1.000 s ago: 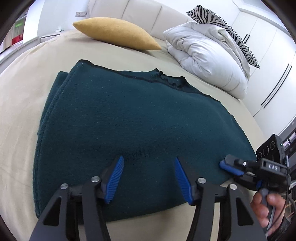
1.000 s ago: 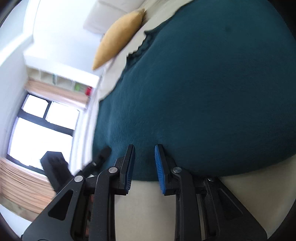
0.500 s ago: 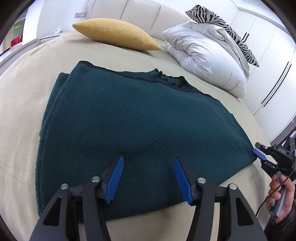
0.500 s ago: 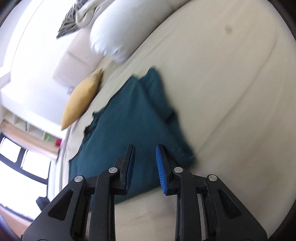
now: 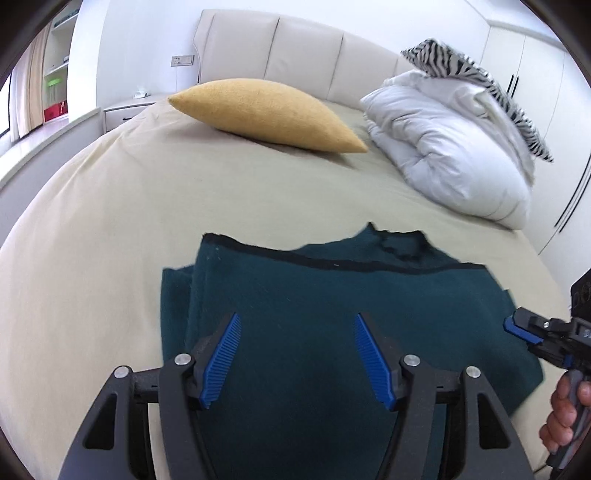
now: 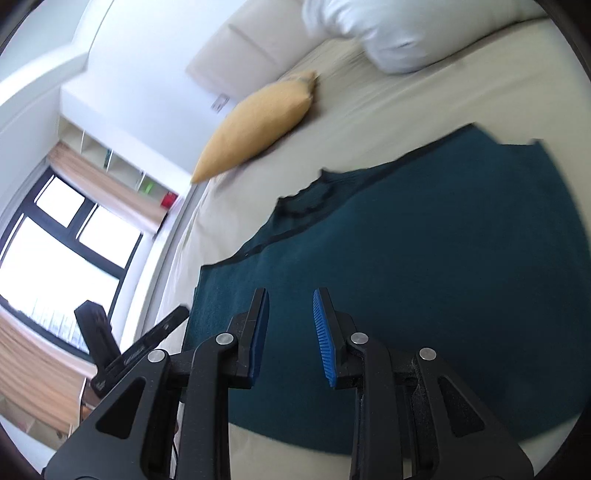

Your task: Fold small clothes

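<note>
On bed (image 5: 110, 229), teal sweater (image 5: 332, 295) part-folded; left gripper (image 5: 295, 354) just widened, right gripper (image 6: 290, 334) narrowly open, both empty. Next: grab 6 o'clock hem, fold twd 12.

Bright even daylight, blown-out window (image 6: 55, 254) at left of right wrist view, strong fisheye bending with dark corners, motion blur on white duvet (image 6: 399, 40), soft shadow beneath yellow pillow (image 5: 266, 110)

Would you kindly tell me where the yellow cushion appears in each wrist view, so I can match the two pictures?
Left wrist view: the yellow cushion lies upper centre on the bed, before the headboard, beyond the teal garment.
Right wrist view: the cushion lies upper centre-left, tilted, above the garment.
Shared landmark: the white duvet, right of the cushion in both views.
</note>
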A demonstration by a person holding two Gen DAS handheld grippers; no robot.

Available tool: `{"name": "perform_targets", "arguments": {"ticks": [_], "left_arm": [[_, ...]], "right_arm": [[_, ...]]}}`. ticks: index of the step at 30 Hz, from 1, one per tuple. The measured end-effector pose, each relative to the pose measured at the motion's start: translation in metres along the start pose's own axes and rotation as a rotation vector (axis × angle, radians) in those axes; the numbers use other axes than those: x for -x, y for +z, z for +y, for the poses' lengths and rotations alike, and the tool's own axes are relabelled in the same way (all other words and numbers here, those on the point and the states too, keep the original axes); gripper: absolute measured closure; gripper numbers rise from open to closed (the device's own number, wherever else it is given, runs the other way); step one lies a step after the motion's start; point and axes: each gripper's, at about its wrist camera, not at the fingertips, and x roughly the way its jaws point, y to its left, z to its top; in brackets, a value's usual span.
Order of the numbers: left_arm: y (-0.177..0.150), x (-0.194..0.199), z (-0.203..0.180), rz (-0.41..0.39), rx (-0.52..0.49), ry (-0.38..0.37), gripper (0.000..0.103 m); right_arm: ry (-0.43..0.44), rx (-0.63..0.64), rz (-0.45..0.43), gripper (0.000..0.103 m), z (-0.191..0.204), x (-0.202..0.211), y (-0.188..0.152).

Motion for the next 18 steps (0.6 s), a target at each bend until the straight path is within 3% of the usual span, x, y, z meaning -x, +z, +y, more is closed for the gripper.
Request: {"name": "perform_targets", "arguments": {"ticks": [4,6,7,8,10,15,18], "left_arm": [[-0.001,-0.037,0.017,0.069,0.027,0.030,0.037],[-0.008,-0.043,0.023,0.046,0.033,0.010,0.037],[-0.008,-0.043,0.024,0.041,0.031,0.007,0.035],[-0.008,-0.043,0.024,0.039,0.026,0.001,0.034],[-0.007,-0.046,0.026,0.035,0.024,-0.020,0.033],[-0.006,-0.047,0.035,0.016,0.058,-0.064,0.033],[-0.006,-0.048,0.033,0.013,0.053,-0.072,0.031]], "right_arm": [[0.016,-0.015,0.053,0.078,-0.001,-0.047,0.021],[0.007,-0.049,0.098,0.077,-0.012,-0.077,0.025],[-0.021,-0.078,0.099,0.077,-0.023,-0.085,0.029],[0.005,-0.108,0.086,0.078,-0.034,-0.087,0.032],[0.055,-0.160,0.030,0.082,-0.054,-0.078,0.037],[0.014,-0.284,-0.139,0.082,-0.113,-0.033,0.046],[0.050,-0.365,-0.254,0.086,-0.146,0.008,0.037]]}}
